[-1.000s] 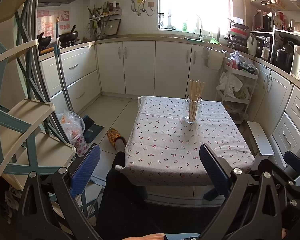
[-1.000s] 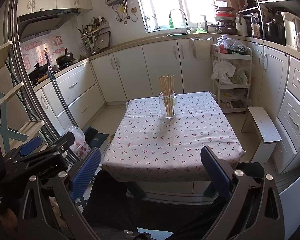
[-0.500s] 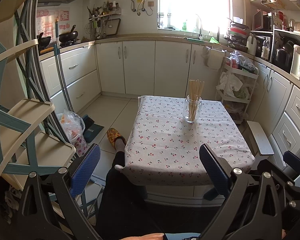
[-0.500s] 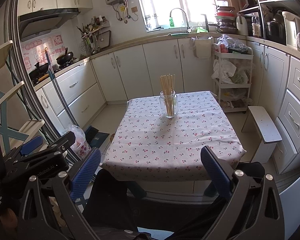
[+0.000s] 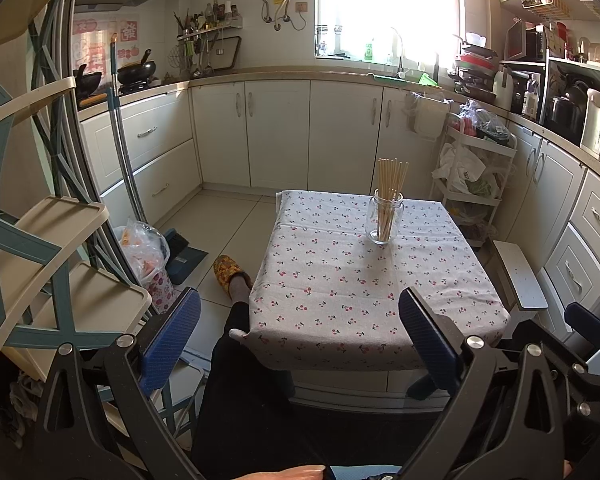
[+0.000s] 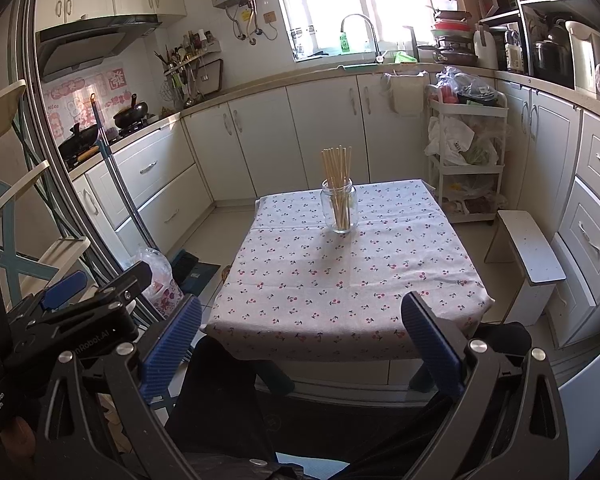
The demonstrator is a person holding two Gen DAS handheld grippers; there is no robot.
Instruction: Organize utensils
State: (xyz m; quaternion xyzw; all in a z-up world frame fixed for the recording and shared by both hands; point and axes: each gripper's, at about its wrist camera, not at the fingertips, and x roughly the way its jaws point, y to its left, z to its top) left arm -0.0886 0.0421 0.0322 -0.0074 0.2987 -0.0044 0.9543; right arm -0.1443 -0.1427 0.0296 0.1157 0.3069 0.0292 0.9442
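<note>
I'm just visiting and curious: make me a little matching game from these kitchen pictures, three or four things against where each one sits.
Things:
1. clear glass jar
2. bundle of pale wooden chopsticks
3. yellow patterned slipper
4. black wok

Places:
A. on the stove counter
B. on the floor tiles beside the table
C. on the cherry-print tablecloth
D. standing inside the jar

Pairs: 1-C, 2-D, 3-B, 4-A

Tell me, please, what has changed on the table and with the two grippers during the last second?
Nothing has visibly changed. The glass jar with the chopsticks stands on the same spot of the tablecloth. The left gripper and the right gripper stay open and empty, held back from the near edge of the table.
</note>
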